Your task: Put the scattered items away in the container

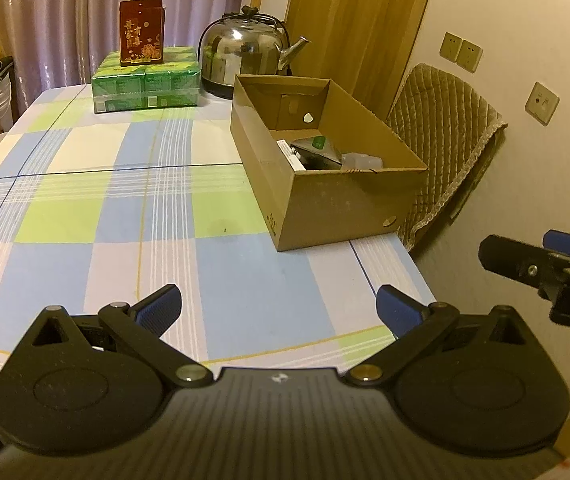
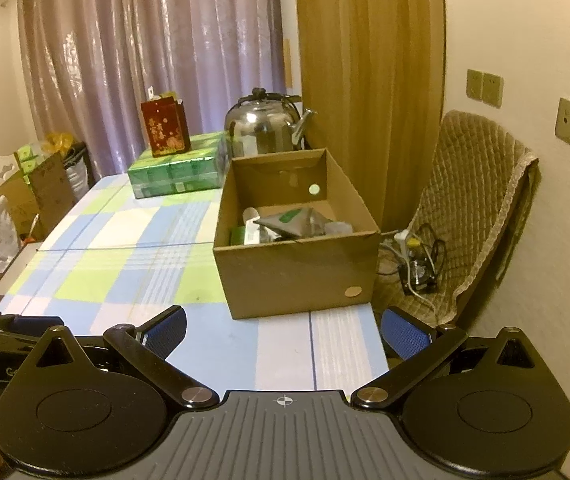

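Scattered items are already gathered inside one open brown cardboard box (image 2: 297,256), set on the checked bench (image 1: 125,208) ahead of both tools. Left tool (image 1: 279,306) and right tool (image 2: 283,332) are held apart, empty. A careless sweep could nudge one steel kettle (image 2: 265,128) beyond.

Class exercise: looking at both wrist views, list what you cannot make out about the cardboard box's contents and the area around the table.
- Cardboard box contents: both views, near wall hides the lower items; pieces are too small to identify.
- Right gripper: left wrist view, cut off by the frame edge.
- Chair seat clutter: right wrist view, tangled cables, too small to identify.
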Demonstrator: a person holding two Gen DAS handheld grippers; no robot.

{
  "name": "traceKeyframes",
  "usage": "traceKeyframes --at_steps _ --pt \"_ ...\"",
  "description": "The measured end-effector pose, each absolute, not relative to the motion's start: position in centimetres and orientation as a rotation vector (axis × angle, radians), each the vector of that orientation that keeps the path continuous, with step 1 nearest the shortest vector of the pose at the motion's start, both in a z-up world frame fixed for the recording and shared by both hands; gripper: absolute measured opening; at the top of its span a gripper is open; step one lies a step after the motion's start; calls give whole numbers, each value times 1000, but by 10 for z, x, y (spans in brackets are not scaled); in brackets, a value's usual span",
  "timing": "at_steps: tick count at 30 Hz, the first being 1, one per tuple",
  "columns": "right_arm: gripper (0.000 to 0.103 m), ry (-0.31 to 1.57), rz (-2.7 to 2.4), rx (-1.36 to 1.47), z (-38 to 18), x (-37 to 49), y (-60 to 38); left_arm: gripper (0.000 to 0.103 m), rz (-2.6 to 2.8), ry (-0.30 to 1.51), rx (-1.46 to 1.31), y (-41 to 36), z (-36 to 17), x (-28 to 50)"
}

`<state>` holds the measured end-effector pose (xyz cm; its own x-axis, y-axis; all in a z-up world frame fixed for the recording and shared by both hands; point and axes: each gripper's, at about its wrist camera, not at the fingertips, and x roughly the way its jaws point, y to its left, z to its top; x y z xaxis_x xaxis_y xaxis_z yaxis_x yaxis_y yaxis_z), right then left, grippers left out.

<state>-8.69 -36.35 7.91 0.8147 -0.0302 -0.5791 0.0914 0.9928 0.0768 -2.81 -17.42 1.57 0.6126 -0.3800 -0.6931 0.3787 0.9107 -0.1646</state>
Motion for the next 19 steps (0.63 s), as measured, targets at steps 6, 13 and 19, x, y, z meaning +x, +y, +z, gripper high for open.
traceKeyframes --at_steps 6,13,19 --pt "101 627 -65 112 73 -85 -365 102 -438 813 3 -176 12 -26" --pt "101 638 -64 119 69 -83 -367 102 -442 820 4 -177 7 -25" --pt "101 651 -64 122 65 -82 -367 102 -451 821 18 -179 3 -27"
